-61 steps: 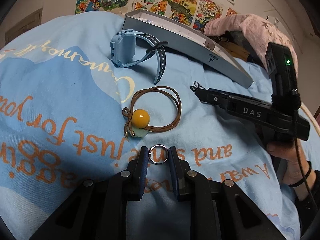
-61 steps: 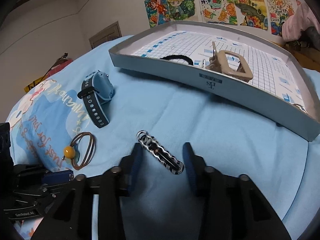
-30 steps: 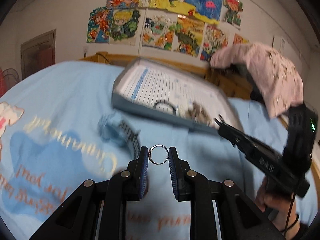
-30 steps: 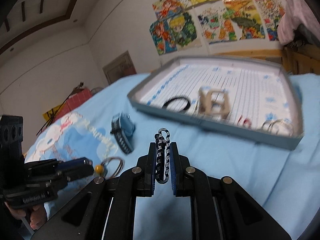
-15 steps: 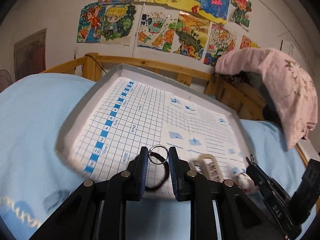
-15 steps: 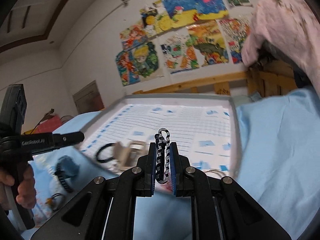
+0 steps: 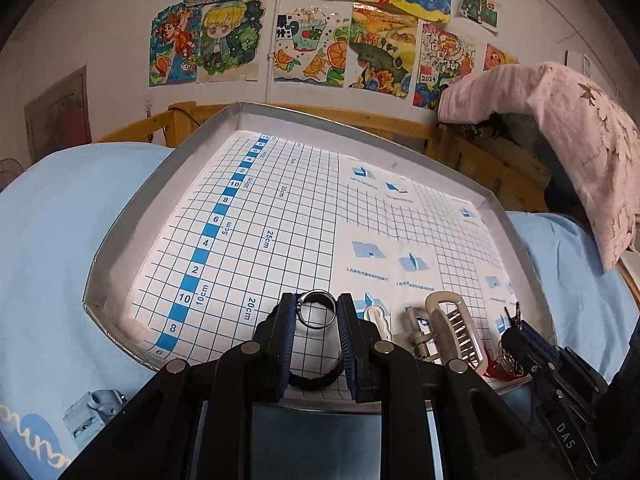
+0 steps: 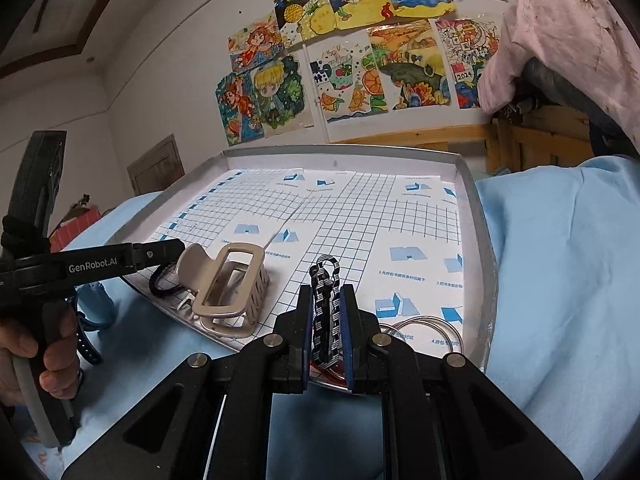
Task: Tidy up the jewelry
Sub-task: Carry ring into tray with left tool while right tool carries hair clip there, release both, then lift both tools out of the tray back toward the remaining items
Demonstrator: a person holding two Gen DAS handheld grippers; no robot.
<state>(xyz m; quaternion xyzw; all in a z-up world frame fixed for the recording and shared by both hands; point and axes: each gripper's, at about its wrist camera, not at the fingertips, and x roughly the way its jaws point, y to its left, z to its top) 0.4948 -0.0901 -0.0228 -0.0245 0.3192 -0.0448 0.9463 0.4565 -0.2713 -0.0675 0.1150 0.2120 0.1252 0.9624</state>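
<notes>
My left gripper (image 7: 317, 314) is shut on a small silver ring (image 7: 317, 309) and holds it over the near edge of the grey tray (image 7: 120, 236) lined with blue grid paper. My right gripper (image 8: 326, 304) is shut on a black-and-white patterned hair clip (image 8: 326, 312) above the tray's near right part (image 8: 474, 248). In the tray lie a beige claw clip (image 8: 228, 288), a black hair tie (image 8: 160, 284), silver hoops (image 8: 428, 328) and something red (image 8: 328, 372). The left gripper also shows in the right wrist view (image 8: 168, 250) beside the claw clip.
The tray lies on a light blue bedsheet (image 8: 560, 280). A blue watch (image 7: 90, 410) lies on the sheet left of the tray. A wooden bed rail (image 7: 460, 148) and a pink cloth (image 7: 580, 140) stand behind. Drawings hang on the wall.
Both grippers have moved forward over the tray's near edge, still holding the ring and the patterned clip. The tray now fills both views.
</notes>
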